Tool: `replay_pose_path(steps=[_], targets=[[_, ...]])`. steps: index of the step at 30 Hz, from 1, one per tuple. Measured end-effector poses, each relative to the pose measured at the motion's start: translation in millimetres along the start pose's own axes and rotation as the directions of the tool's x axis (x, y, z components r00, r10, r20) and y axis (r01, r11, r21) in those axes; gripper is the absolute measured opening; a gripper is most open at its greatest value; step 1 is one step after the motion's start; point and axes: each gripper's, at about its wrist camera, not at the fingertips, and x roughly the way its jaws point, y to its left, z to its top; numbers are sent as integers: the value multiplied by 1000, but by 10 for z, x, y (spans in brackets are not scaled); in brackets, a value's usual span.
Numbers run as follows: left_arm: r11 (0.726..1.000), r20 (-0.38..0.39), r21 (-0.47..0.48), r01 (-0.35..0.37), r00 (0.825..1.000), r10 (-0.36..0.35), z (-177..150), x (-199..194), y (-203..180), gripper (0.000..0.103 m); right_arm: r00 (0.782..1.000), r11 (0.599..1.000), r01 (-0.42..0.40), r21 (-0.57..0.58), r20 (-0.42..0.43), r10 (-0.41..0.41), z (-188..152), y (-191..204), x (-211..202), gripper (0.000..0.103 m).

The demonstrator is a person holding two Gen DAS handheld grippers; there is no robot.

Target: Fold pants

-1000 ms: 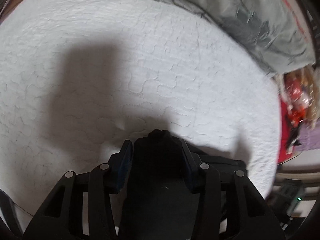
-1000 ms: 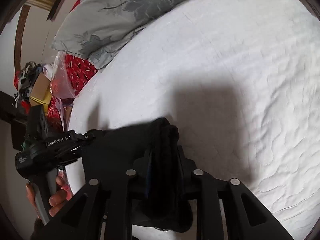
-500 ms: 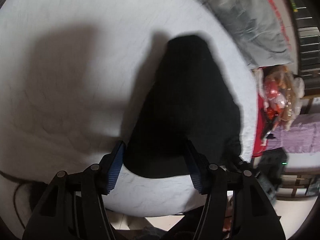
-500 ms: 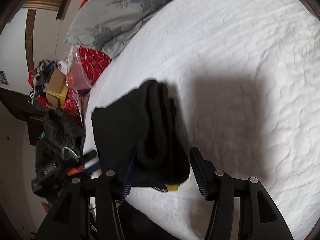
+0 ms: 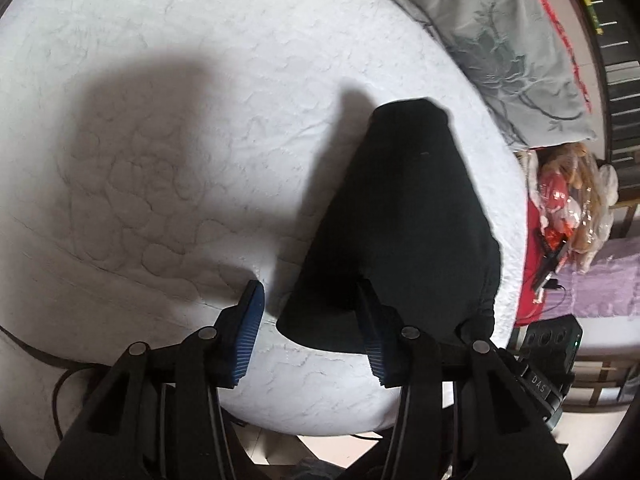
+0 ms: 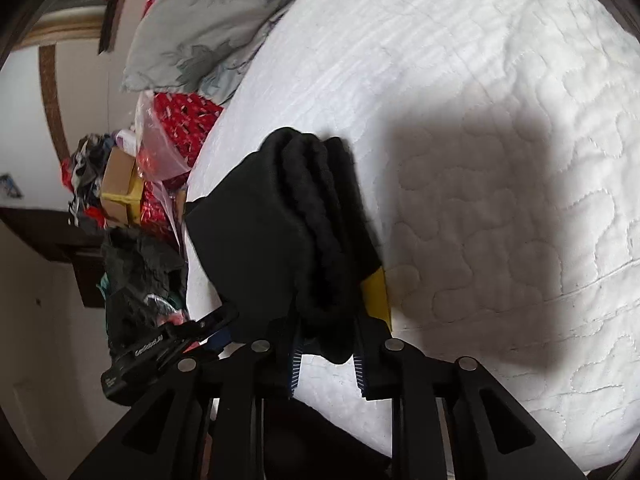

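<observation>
one pair of black pants (image 5: 404, 232) folded into a thick bundle, lying on the white quilted mattress (image 5: 168, 128) close to its near corner, with mattress edge just beside the bundle on the side toward the clutter and just below it toward the floor. wide bare quilt open on the far side of the bundle, shaded by two broad shadows. left gripper (image 5: 310, 320) spread wide above the near end of the bundle, one blue pad (image 5: 248, 336) over bare quilt, the other (image 5: 372, 340) over black cloth, pinching nothing. right gripper (image 6: 325, 354) nearly pressed together around the rolled, ribbed end of the pants (image 6: 304, 224); hard to tell whether the pads actually bite the cloth or only flank it. one yellow tag (image 6: 378, 292) showing at the bundle's edge beside that gripper. one grey floral pillow (image 6: 208, 20) at the head of the mattress, well apart from the bundle. beyond the mattress edge, one clear plastic bag with red contents (image 6: 172, 136), one cardboard box (image 6: 118, 184) and a heap of dark clothes (image 6: 140, 276).
</observation>
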Motion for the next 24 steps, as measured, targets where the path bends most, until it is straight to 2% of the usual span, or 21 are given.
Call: replay_pose_path(steps=[2,3,4,5,7,12,13,15,16,18,20,22,24], targets=[[1000,69,26,4,998,-6,1,-193,-47,43,1000,999,11,-39,-7,-11,35,109,-74,33],[999,109,50,-2,994,-3,27,-303,-116,43,1000,998,15,-55,25,-13,64,153,-163,35],[998,128,69,-10,992,1,78,-347,-189,44,997,998,21,-66,70,-16,101,186,-255,41],[996,140,86,-14,990,2,137,-375,-249,45,995,997,29,-72,101,-21,136,210,-313,52],[993,158,114,-41,987,23,297,-374,-400,45,990,995,54,-78,136,-43,230,244,-354,58],[987,101,133,-86,992,72,683,-19,-694,46,979,991,113,-78,177,-98,413,320,-191,58],[982,103,149,-119,989,105,750,65,-761,46,978,990,118,-75,181,-102,433,322,-159,58],[960,149,185,-212,971,186,807,181,-879,47,975,987,125,-96,198,-104,453,355,-111,45],[938,170,210,-275,955,242,825,272,-911,49,969,983,149,-105,213,-124,449,363,-99,29],[912,157,243,-330,941,299,834,513,-902,52,965,981,169,-97,221,-144,451,293,-50,25],[912,153,240,-332,941,302,842,594,-869,52,962,976,195,-96,213,-171,462,181,29,26],[924,156,230,-307,948,276,845,498,-860,51,961,974,202,-107,215,-176,477,176,31,32],[939,181,211,-271,955,235,821,276,-840,51,965,973,193,-127,205,-164,500,241,-62,33]])
